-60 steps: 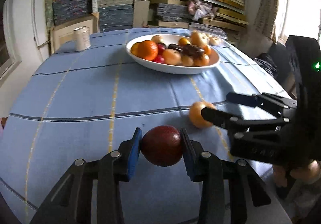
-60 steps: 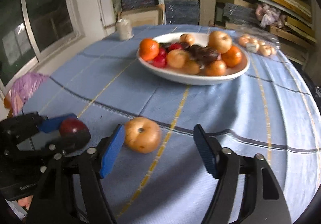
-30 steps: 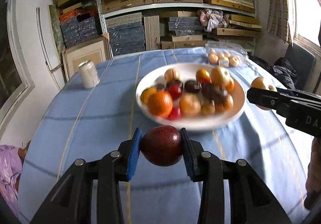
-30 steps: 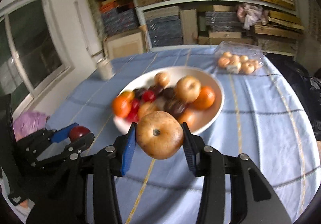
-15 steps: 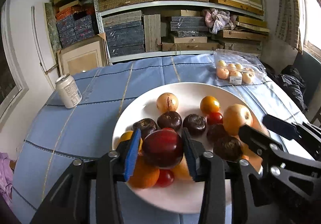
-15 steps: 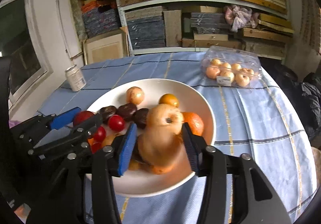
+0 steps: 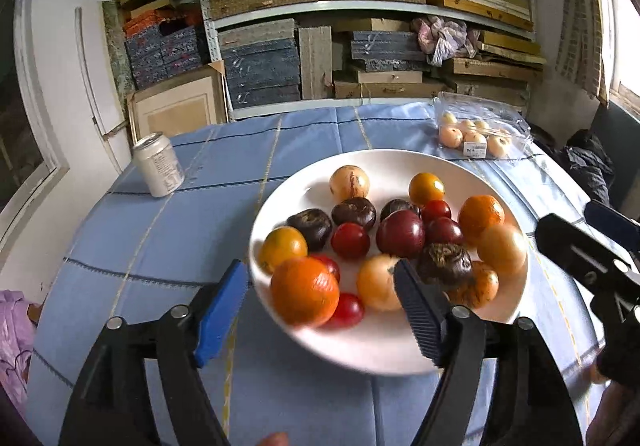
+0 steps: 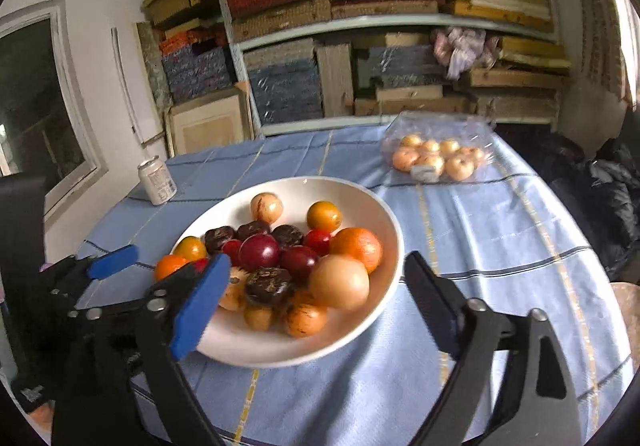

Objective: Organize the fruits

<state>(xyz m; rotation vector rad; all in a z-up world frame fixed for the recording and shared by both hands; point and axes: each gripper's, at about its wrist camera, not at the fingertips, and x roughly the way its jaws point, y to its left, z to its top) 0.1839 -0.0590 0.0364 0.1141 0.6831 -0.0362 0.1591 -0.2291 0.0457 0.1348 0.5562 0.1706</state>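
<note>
Fruits (image 7: 400,233) sit heaped in the white bowl (image 7: 384,346). Over its near rim, left gripper (image 7: 320,306) and right gripper (image 8: 316,286) hang, jaws opening wide, gripping nothing.

The dark red fruit (image 7: 400,233) has been released from the left tongs (image 7: 318,308) into the white bowl (image 7: 384,350). The pale yellow fruit (image 8: 338,282) has been dropped there from the right tongs (image 8: 316,296). Both jaws are opening, nothing between them.
</note>
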